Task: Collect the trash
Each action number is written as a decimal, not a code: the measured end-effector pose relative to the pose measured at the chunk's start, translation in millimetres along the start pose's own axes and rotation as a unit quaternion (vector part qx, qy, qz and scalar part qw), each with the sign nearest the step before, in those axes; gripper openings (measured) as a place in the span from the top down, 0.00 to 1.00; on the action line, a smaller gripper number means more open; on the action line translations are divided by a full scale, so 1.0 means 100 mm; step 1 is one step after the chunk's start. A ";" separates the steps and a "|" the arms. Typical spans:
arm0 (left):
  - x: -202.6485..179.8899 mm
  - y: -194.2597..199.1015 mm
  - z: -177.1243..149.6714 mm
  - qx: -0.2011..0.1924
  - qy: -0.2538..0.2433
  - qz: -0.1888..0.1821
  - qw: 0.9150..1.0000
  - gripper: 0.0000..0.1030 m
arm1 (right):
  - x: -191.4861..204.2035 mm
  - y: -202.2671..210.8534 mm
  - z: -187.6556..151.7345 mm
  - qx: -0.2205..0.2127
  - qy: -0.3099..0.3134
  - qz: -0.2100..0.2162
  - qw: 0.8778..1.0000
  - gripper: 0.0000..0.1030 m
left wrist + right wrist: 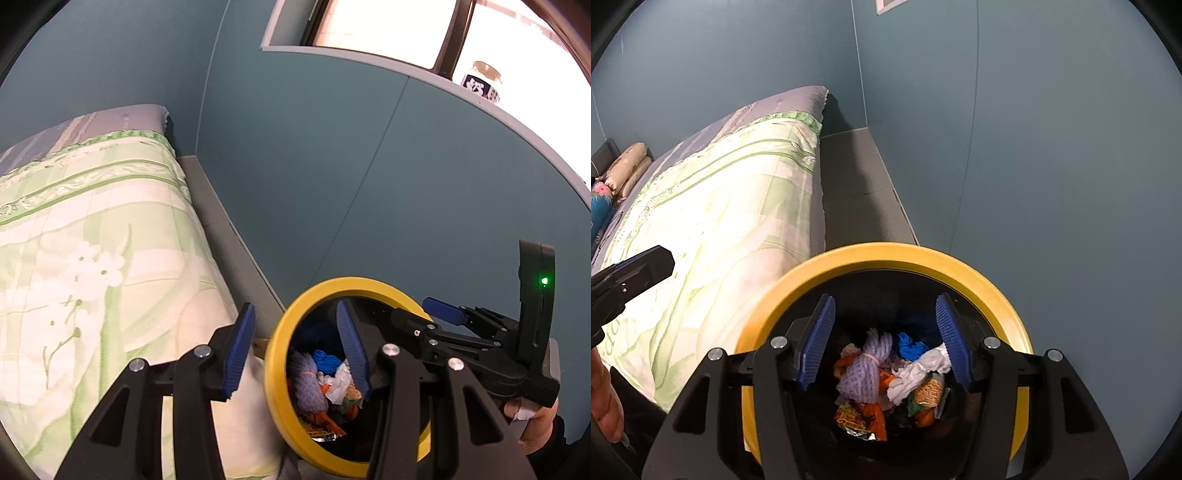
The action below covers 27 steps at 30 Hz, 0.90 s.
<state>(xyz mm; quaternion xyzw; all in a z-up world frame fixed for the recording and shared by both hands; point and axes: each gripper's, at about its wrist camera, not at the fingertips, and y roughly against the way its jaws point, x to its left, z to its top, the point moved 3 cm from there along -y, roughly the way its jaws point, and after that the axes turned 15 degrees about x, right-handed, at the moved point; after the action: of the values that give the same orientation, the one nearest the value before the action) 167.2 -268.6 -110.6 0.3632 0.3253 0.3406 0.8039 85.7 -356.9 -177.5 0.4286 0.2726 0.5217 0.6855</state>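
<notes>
A black bin with a yellow rim (pixel 886 254) stands beside the bed; it also shows in the left wrist view (pixel 275 354). Inside lie a lilac mesh bundle (pixel 862 373), white crumpled paper (pixel 916 369), a blue scrap (pixel 910 347) and orange wrappers (pixel 864 417). My right gripper (pixel 886 343) is open and empty, right over the bin mouth. My left gripper (pixel 295 354) is open and empty, straddling the bin's left rim, one finger over the bed edge. The right gripper (pixel 443 314) shows in the left view above the bin's far rim.
A bed with a green floral quilt (pixel 720 229) lies left of the bin, pillows (pixel 628 166) at its far end. A grey ledge (pixel 860 192) runs between bed and teal wall (pixel 1034 147). A jar (pixel 482 83) stands on the window sill.
</notes>
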 end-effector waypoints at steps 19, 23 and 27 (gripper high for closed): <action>0.39 0.79 -0.09 -0.069 0.026 0.042 0.996 0.53 | 0.50 0.34 0.12 -0.039 0.031 0.013 0.999 0.44; 0.44 0.93 -0.11 -0.081 0.029 0.052 0.995 0.53 | 0.62 0.43 0.13 -0.046 0.043 0.014 0.998 0.44; 0.49 1.07 -0.14 -0.090 0.034 0.054 0.994 0.53 | 0.72 0.52 0.14 -0.055 0.052 0.016 0.997 0.44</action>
<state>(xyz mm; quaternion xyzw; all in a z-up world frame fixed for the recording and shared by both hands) 150.7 -171.4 -45.2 0.2945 0.3002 0.4236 0.8023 94.2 -288.5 -120.2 0.3664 0.2720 0.5684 0.6846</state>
